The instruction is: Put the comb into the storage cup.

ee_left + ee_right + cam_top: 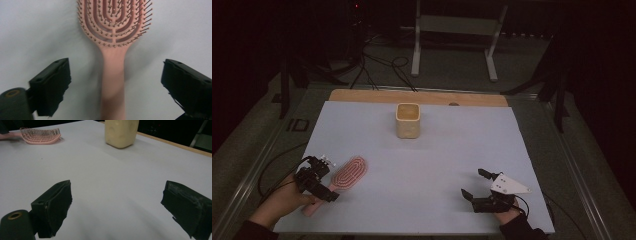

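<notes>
Left hand-held gripper point(323, 181) hangs wide-jawed over the pink hairbrush point(113, 37) handle; right hand-held gripper point(474, 184) rests wide.

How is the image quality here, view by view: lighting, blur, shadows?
High view: dim, surroundings nearly black, only the white table sheet reads clearly. Left gripper view: evenly lit, hairbrush bristles sharp, its handle soft and smeared toward the bottom, faint shadow on both sides. Right gripper view: the cream cup slightly soft, jaws near the lens blurred at the edges.
</notes>
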Demonstrator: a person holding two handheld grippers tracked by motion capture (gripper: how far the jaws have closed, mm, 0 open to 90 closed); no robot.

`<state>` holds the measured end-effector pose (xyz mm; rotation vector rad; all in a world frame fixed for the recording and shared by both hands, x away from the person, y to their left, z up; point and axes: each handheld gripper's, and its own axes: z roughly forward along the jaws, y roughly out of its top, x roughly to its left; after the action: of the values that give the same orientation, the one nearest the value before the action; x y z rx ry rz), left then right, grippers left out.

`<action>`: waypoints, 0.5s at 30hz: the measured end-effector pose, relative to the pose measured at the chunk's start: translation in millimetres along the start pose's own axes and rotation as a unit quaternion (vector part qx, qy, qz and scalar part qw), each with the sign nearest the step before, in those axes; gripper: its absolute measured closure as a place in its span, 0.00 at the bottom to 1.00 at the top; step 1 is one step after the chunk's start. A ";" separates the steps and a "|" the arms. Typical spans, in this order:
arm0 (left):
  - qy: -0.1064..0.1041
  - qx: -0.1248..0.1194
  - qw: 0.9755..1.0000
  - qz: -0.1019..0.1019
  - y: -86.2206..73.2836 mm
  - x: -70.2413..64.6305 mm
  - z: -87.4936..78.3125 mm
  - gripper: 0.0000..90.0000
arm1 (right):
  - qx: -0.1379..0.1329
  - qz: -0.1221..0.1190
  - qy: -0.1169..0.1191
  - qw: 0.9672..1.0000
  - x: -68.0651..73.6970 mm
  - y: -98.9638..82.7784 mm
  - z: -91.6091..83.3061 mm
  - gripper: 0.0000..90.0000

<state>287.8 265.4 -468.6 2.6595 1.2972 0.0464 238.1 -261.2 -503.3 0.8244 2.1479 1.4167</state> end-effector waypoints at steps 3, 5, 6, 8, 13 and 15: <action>0.002 0.010 1.000 0.001 2.1 0.7 4.4 0.19 | -0.003 0.004 0.000 1.000 -0.4 0.3 -0.2 0.10; 0.002 0.013 1.000 0.002 2.7 0.5 5.9 0.24 | 0.000 0.001 0.001 1.000 -0.2 -0.2 -0.1 0.10; 0.006 0.016 1.000 0.003 3.7 0.1 7.6 0.26 | 0.000 0.000 0.000 1.000 -0.1 0.0 -0.1 0.10; 0.007 0.015 1.000 0.002 4.7 0.0 8.1 0.31 | -0.002 0.003 0.000 1.000 -0.2 0.3 0.0 0.10; 0.012 0.021 1.000 0.004 7.7 -0.1 8.9 0.43 | -0.003 0.002 0.001 1.000 0.0 0.4 -0.4 0.10; 0.010 0.026 1.000 0.006 8.0 -0.1 9.2 0.47 | -0.002 0.003 0.002 1.000 0.0 0.3 -0.4 0.10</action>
<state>295.0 259.1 -476.2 2.7169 1.3052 0.0409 238.0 -261.3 -502.9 0.8293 2.1456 1.4262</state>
